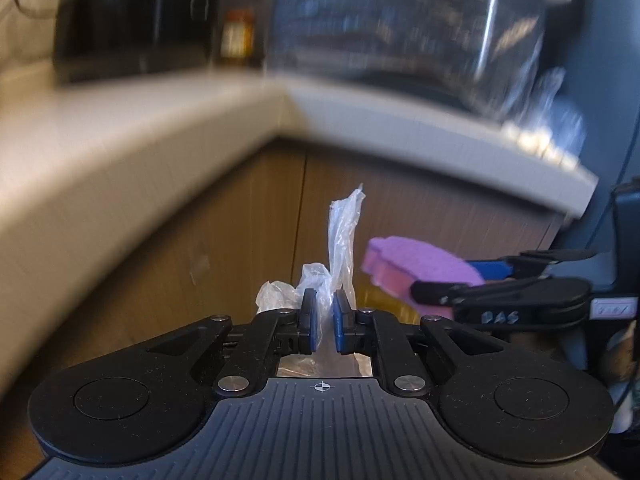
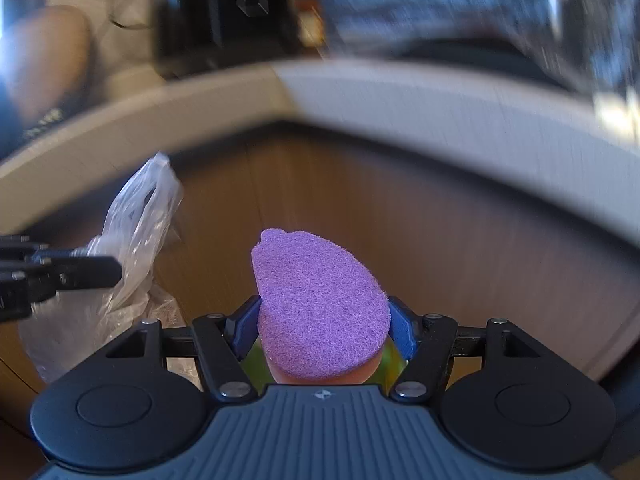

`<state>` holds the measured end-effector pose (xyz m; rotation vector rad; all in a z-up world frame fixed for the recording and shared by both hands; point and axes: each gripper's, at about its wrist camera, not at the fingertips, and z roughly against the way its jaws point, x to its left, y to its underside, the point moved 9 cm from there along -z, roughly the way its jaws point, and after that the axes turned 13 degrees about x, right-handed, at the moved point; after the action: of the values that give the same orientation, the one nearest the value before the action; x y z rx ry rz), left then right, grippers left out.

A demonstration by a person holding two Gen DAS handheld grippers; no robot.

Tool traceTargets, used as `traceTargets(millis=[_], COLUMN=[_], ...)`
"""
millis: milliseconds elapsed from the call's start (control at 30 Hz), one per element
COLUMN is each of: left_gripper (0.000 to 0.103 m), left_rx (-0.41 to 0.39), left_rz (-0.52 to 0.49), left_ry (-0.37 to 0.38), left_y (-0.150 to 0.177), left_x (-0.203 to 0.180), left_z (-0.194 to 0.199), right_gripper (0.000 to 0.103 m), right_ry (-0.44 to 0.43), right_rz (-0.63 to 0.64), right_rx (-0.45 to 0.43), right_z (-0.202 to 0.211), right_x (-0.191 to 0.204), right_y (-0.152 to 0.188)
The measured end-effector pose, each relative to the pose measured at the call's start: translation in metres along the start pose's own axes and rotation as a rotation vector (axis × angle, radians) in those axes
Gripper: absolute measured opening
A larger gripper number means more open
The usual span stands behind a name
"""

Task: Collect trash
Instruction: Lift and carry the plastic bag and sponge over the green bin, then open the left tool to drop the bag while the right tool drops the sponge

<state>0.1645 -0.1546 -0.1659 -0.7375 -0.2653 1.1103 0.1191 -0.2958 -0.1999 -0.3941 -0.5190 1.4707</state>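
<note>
- There are two tools, one in each hand of the person.
- The left tool (image 1: 324, 312) is closed narrow on one piece of clear plastic wrap (image 1: 342, 236); the crumpled film stands up from between the two blue pads (image 1: 340, 320).
- The right tool (image 2: 324, 320) stands at a middle width and holds one purple sponge (image 2: 316, 304) between its two blue pads (image 2: 402, 326). The sponge has a purple scrub face on top and a pinkish layer below it.
- The landmark here is the tabletop (image 1: 132, 148), a pale slab that bends at one corner. Both tools hang in front of it and lower than its edge, before the wooden cabinet front (image 1: 224, 240).
- In the left wrist view the sponge (image 1: 420, 268) is just right of the plastic wrap; in the right wrist view the wrap (image 2: 140, 220) is left of the sponge, near but apart.
- On the tabletop I count one black appliance (image 1: 136, 20), one small jar with an orange lid (image 1: 238, 32) beside it, and one large clear container (image 1: 400, 24); all three are blurred.
- Something green-yellow shows under the sponge; I cannot tell what it is.
</note>
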Motion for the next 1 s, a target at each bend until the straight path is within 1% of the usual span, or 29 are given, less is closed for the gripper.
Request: traceTargets(millis=[67, 167, 233, 267, 367, 467, 533, 600, 667, 733, 833, 867, 900, 967, 1000], left_gripper=[0.012, 0.012, 0.012, 0.012, 0.012, 0.012, 0.012, 0.012, 0.012, 0.012, 0.013, 0.014, 0.014, 0.018, 0.018], left_rx=[0.056, 0.113, 0.147, 0.162, 0.161, 0.113, 0.074, 0.051, 0.03, 0.021, 0.041, 0.062, 0.112, 0.277, 0.35], left_rz=[0.015, 0.047, 0.072, 0.084, 0.103, 0.087, 0.079, 0.085, 0.104, 0.131, 0.195, 0.226, 0.251, 0.32, 0.367], left_ry=[-0.014, -0.02, -0.022, -0.027, -0.055, -0.084, -0.078, -0.065, -0.053, -0.044, -0.008, 0.013, 0.038, 0.067, 0.075], left_y=[0.012, 0.029, 0.039, 0.043, 0.046, 0.036, 0.026, 0.016, 0.006, 0.001, 0.009, 0.015, 0.025, 0.053, 0.068], left_x=[0.0, 0.002, 0.006, 0.008, 0.014, 0.014, 0.011, 0.009, 0.01, 0.011, 0.015, 0.018, 0.022, 0.033, 0.039], left_z=[-0.024, -0.048, -0.059, -0.062, -0.063, -0.058, -0.055, -0.057, -0.065, -0.082, -0.116, -0.133, -0.155, -0.2, -0.218], right_gripper=[0.066, 0.066, 0.066, 0.066, 0.066, 0.066, 0.066, 0.066, 0.066, 0.066, 0.066, 0.066, 0.066, 0.066, 0.066], right_ry=[-0.011, -0.084, -0.083, -0.082, -0.075, -0.048, -0.058, -0.056, -0.043, -0.032, -0.017, -0.013, -0.008, 0.0, 0.0], right_rz=[-0.028, -0.091, -0.134, -0.155, -0.22, -0.237, -0.246, -0.247, -0.243, -0.24, -0.241, -0.24, -0.238, -0.233, -0.23], right_rx=[0.079, 0.209, 0.279, 0.292, 0.265, 0.244, 0.262, 0.268, 0.259, 0.254, 0.258, 0.26, 0.264, 0.277, 0.284], right_z=[-0.023, -0.058, -0.074, -0.077, -0.072, -0.069, -0.074, -0.076, -0.076, -0.077, -0.078, -0.079, -0.08, -0.083, -0.084], right_x=[-0.008, -0.015, -0.023, -0.029, -0.045, -0.051, -0.051, -0.049, -0.049, -0.048, -0.049, -0.05, -0.05, -0.05, -0.049], right_y=[0.012, 0.028, 0.039, 0.041, 0.038, 0.038, 0.04, 0.039, 0.038, 0.037, 0.038, 0.038, 0.038, 0.04, 0.04])
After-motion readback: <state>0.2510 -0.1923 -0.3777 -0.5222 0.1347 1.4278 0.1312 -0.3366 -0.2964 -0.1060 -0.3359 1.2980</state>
